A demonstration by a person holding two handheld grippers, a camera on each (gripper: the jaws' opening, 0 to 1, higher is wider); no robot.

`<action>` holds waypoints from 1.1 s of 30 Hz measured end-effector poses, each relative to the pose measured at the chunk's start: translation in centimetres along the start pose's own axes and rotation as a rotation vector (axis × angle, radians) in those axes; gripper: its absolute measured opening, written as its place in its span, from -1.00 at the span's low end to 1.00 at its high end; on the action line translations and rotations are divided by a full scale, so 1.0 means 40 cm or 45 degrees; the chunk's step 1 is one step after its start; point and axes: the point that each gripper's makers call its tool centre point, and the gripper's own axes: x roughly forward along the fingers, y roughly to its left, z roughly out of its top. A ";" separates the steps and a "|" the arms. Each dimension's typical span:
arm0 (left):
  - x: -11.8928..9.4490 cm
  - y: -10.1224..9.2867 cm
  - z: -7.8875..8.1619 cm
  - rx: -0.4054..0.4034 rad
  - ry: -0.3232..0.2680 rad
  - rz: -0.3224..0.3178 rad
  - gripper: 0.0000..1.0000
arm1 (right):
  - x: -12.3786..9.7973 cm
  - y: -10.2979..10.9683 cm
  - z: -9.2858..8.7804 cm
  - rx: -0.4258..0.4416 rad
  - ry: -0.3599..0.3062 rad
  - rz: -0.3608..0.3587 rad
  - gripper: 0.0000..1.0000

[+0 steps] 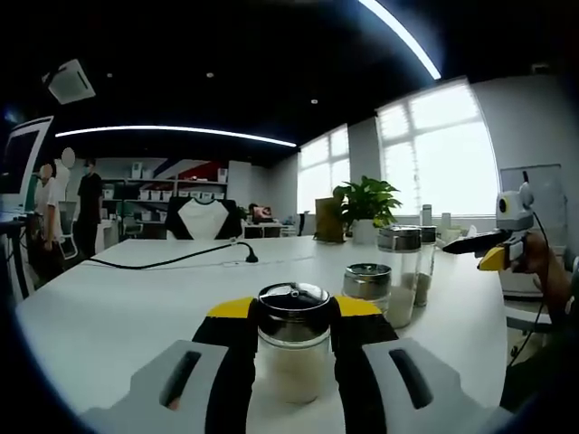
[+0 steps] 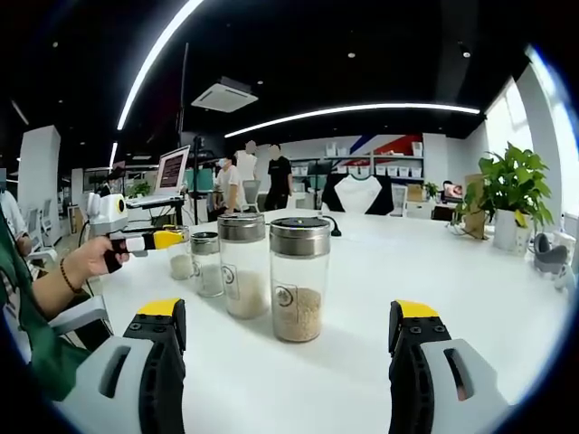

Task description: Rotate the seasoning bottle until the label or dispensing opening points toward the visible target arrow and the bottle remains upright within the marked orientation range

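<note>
Currently left gripper (image 1: 293, 348) pinches the seasoning bottle (image 1: 293, 342) at its glass body, upright on the white table (image 1: 118, 298). Rigid, smooth, likely slippery: hold mid-body under the metal cap. Right gripper (image 2: 288, 353) spread wide, holding nothing.

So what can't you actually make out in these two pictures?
- Target arrow: no marking can be made out on the white table.
- Clamped bottle, left gripper view: sides hidden by the left gripper jaws.
- Bottle labels, right gripper view: too small to read.
- Right gripper: base cut off by the bottom edge.
</note>
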 end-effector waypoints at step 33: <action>0.001 0.033 0.038 0.077 0.097 -0.707 0.09 | -0.013 -0.009 0.006 0.002 -0.007 -0.021 0.90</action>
